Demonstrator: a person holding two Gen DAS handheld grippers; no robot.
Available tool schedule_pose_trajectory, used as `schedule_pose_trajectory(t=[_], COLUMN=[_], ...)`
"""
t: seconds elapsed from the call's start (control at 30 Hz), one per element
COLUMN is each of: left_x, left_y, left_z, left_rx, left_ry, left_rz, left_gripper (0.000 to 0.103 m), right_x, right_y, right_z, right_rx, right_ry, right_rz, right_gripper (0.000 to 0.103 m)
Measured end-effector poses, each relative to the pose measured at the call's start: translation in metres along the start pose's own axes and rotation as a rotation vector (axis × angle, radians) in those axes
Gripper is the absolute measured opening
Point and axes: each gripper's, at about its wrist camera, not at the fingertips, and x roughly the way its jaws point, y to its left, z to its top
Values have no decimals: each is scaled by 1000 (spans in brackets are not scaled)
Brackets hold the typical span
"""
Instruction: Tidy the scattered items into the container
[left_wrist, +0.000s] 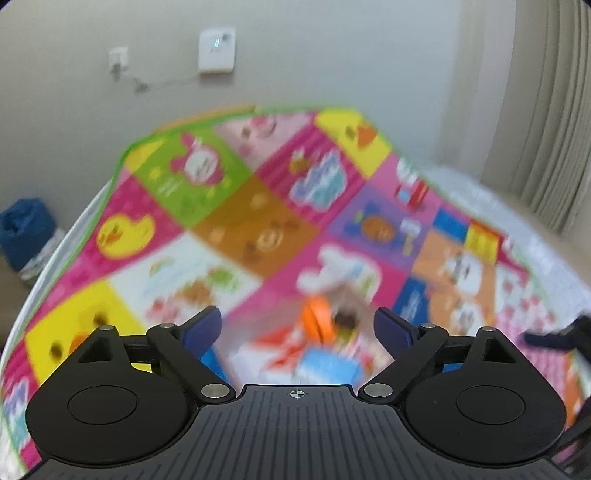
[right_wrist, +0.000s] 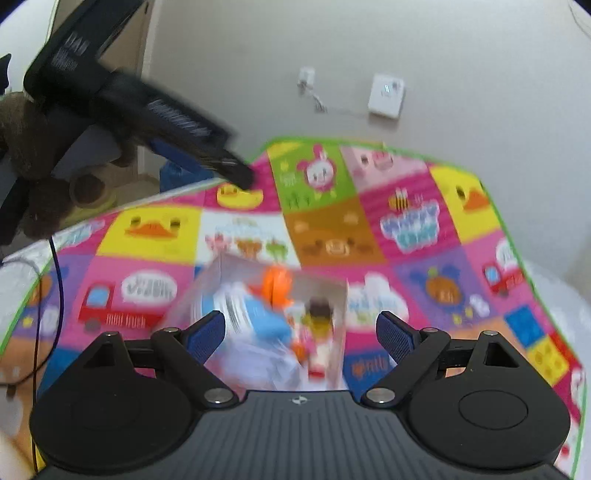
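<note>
A clear plastic container (right_wrist: 332, 295) stands on the colourful play mat (right_wrist: 325, 225), just beyond my right gripper (right_wrist: 301, 323), which is open with nothing touching its blue pads. Inside lie an orange toy (right_wrist: 275, 284), a blue item (right_wrist: 258, 317) and a small brown-headed figure (right_wrist: 319, 314), all blurred. In the left wrist view my left gripper (left_wrist: 297, 321) is open over the same blurred orange toy (left_wrist: 316, 321) and blue item (left_wrist: 325, 363), gripping nothing. The left gripper (right_wrist: 236, 170) also shows as a dark shape at the upper left of the right wrist view.
The mat (left_wrist: 258, 206) covers a white bed, with a wall and sockets (left_wrist: 217, 50) behind. A blue bag (left_wrist: 26, 232) sits at far left and curtains (left_wrist: 546, 110) hang at right. A brown plush toy (right_wrist: 37, 177) and a thin cable (right_wrist: 55, 277) are beside the mat's left edge.
</note>
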Motion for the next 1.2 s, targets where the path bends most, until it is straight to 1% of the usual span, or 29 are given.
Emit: schedule_pose_trajectory(t=[0.07,0.13,0.2,0.23,0.27,0.33,0.4,0.5,0.57,0.6,0.63,0.7,0.73,0.83,0.87,0.97,1.1,1.2], left_x=[2,4,6,6,5,0,-7,-17,-17,-14,-12,-5,0,14,16,13,12,4], left_y=[-8,-23,-43,-54,-66,-85,-102,-124,-140,-149,-158,-167,-169,-172,-172,-171,-169,-163], left_z=[-26,-54,-81,-94,-106,-122,-131,-140,-148,-155,-162,-174,-180,-192,-193,-193,-193,-180], left_rx=[20,30,43,56,67,60,25,-16,25,71,110,158,171,210,217,215,196,157], left_ry=[55,114,192,227,251,268,258,180,103,79,76,97,122,209,214,197,183,156], left_rz=[-7,-16,-28,-44,-59,-79,-114,-145,-139,-123,-106,-87,-81,-25,-18,-38,-44,-57], left_gripper=[95,97,97,97,98,99,100,102,103,103,103,103,103,103,103,103,103,103], right_x=[-16,-34,-53,-61,-68,-79,-86,-88,-88,-86,-84,-78,-77,-68,-63,-50,-48,-56], right_y=[-10,-21,-31,-34,-37,-44,-48,-52,-50,-48,-46,-45,-45,-50,-51,-58,-68,-67], right_z=[-20,-42,-64,-75,-85,-103,-118,-133,-140,-142,-144,-146,-148,-155,-158,-166,-170,-165], right_rx=[24,37,47,57,70,96,115,154,161,158,153,155,170,234,245,284,318,299], right_ry=[53,103,141,163,183,217,234,239,236,237,237,234,231,244,261,306,305,292], right_rz=[13,25,8,-3,-15,-38,-72,-127,-169,-194,-216,-242,-244,-233,-239,-268,-309,-301], right_gripper=[90,96,100,100,100,100,100,100,100,100,100,100,103,103,103,103,103,103])
